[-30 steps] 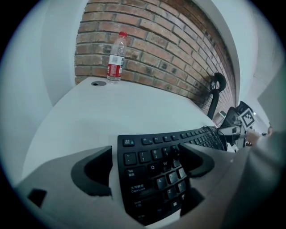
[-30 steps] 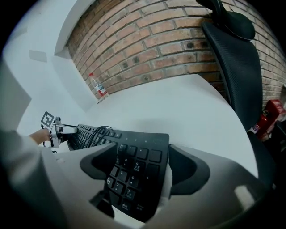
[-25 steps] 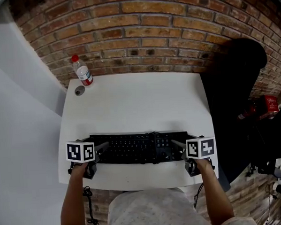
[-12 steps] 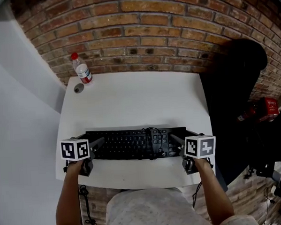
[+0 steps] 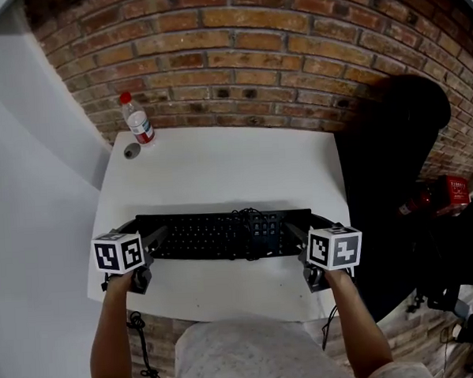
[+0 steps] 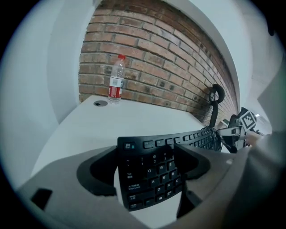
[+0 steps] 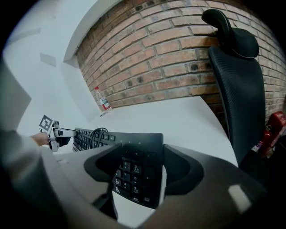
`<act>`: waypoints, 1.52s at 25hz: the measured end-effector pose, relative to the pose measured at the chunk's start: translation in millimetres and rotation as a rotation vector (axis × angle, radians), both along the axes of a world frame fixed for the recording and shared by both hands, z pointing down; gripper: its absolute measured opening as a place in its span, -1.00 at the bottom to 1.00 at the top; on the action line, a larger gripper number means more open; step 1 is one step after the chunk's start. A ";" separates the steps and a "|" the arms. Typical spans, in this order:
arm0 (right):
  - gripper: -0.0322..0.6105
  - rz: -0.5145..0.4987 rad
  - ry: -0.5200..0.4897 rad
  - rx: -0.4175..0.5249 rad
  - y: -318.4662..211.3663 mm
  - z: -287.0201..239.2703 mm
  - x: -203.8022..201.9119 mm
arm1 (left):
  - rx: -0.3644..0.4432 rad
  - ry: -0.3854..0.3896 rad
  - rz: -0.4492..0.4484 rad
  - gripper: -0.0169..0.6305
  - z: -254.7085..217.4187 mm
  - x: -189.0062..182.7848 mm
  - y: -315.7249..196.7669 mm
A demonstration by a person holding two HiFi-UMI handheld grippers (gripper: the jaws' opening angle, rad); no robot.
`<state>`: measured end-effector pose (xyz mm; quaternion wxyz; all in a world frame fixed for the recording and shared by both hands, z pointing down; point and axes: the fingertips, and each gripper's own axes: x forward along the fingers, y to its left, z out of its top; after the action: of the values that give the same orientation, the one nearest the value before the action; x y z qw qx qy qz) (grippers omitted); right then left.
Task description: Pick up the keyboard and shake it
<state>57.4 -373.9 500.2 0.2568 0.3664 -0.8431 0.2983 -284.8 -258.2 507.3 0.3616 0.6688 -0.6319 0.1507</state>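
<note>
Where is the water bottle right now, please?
In the head view, the water bottle stands at the table's far left corner, before the brick wall.

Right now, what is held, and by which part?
The keyboard: left gripper on its left end, right gripper on its numpad end, jaws having just closed further on it.

Wears a light grey, mottled garment over torso and lap, with forearms bare. Tops the left gripper with a white cube printed with black square markers, and the right gripper with a matching cube. Shows dark grey housings under both cubes and slim pale grey arms running forward from them. Presents, up close, broad matte grey jaw shells lined with black, scooped pads. Trails a thin black cable below the left unit and a second cable below the right.
</note>
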 end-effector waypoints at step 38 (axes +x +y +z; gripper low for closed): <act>-0.05 0.000 -0.104 0.359 45.7 -31.2 19.9 | 0.271 -0.046 0.111 0.22 -33.8 13.0 23.1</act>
<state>77.3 -328.2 469.0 0.1435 0.3906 -0.8948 0.1617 -271.9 -235.0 473.4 0.2444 0.7417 -0.6167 0.0991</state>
